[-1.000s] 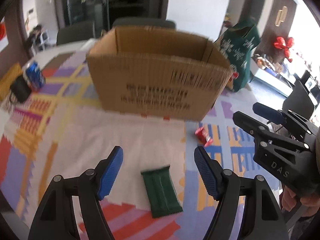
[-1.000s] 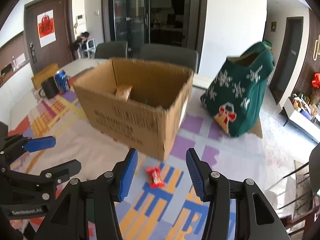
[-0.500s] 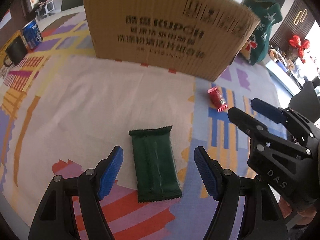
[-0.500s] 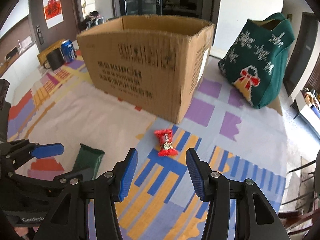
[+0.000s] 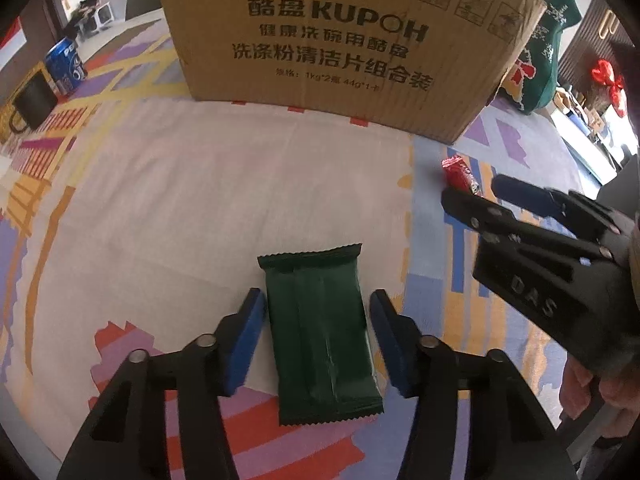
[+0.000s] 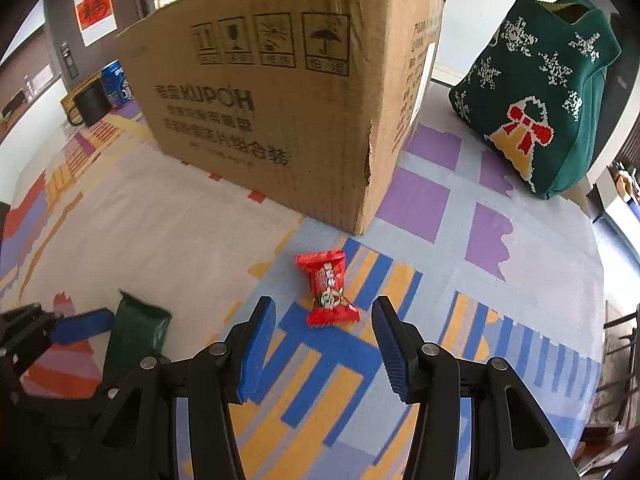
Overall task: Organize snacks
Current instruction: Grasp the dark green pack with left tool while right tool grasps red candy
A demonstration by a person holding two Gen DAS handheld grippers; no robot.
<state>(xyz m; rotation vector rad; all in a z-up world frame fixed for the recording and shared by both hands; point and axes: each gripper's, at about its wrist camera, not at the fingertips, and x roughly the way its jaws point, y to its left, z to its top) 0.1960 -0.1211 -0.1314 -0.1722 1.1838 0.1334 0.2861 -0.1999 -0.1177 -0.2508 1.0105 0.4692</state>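
Progress: 2 snacks are lying loose on the patterned tablecloth (image 5: 200, 184), and neither is being gripped, so the sorting looks unfinished; the cardboard box (image 5: 344, 48) is standing behind them, its inside hidden from both views.
Left gripper (image 5: 316, 330): spread wide, its blue pads sitting on either side of the green packet (image 5: 320, 336), just beside its long edges; whether they are touching it I cannot tell.
Right gripper (image 6: 324, 344): spread wide too, hovering with the red candy (image 6: 327, 288) lying just ahead of its tips and between their lines.
Remaining: judging from this, both snacks are waiting to be pinched, lifted and carried to a container.
Edges: the box's near wall is rising tall close behind both snacks, so any lift is likely needing to clear its rim; the box corner is standing near the candy.
Open room: bare cloth is spreading left of the green packet; the 2 grippers are working near each other, so the gap between them is tight. The green knitted bag (image 6: 548, 96) is sitting well apart to the right.
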